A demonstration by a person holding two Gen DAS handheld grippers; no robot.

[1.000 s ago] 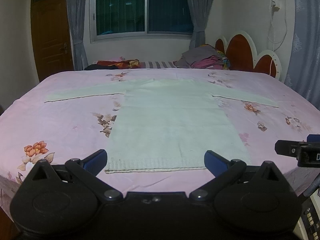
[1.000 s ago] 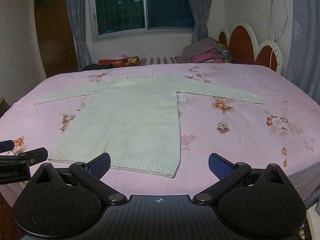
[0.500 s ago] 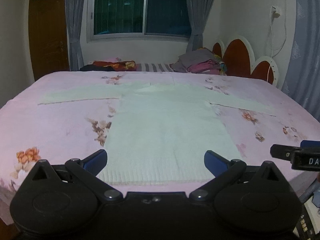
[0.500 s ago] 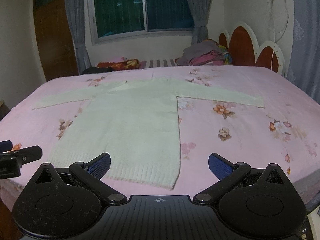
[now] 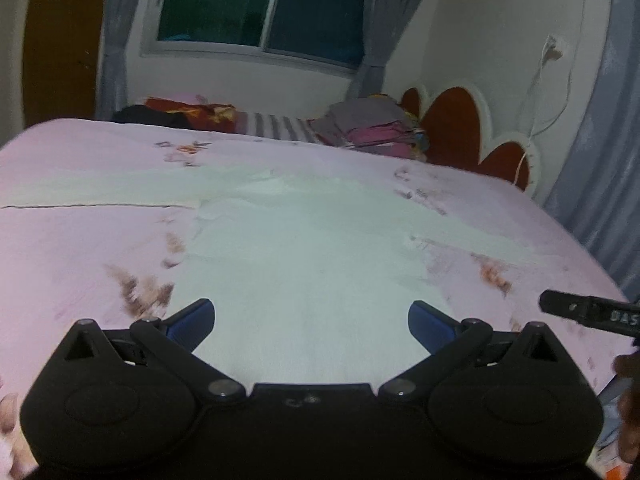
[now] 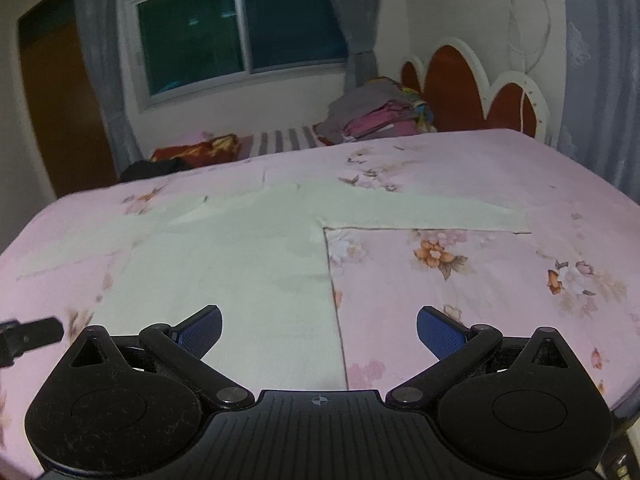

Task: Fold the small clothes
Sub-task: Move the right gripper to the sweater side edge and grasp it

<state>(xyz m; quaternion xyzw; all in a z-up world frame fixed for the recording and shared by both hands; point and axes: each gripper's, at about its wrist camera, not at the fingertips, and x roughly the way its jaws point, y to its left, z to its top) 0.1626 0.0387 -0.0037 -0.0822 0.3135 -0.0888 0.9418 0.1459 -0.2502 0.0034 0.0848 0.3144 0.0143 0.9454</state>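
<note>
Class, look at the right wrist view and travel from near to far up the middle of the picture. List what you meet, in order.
right gripper with jaws open → pale green sweater spread flat → pink floral bedsheet → striped bedding → window

My left claw [image 5: 311, 322] at bottom of frame, blue pads spread wide, nothing between them. Pale green sweater [image 5: 304, 248] flat on pink floral bed [image 5: 80, 248], filling centre; body runs under my claw. One sleeve stretches to left edge, other toward right. Picture blurred, knit detail unreadable. Right claw [image 5: 588, 312] pokes in at right edge, black tip only; grip state unclear. Pile of folded clothes [image 5: 372, 126] at upper centre-right, beside red scalloped headboard [image 5: 456, 128]. Window [image 5: 260, 4] with grey curtains at top.
</note>
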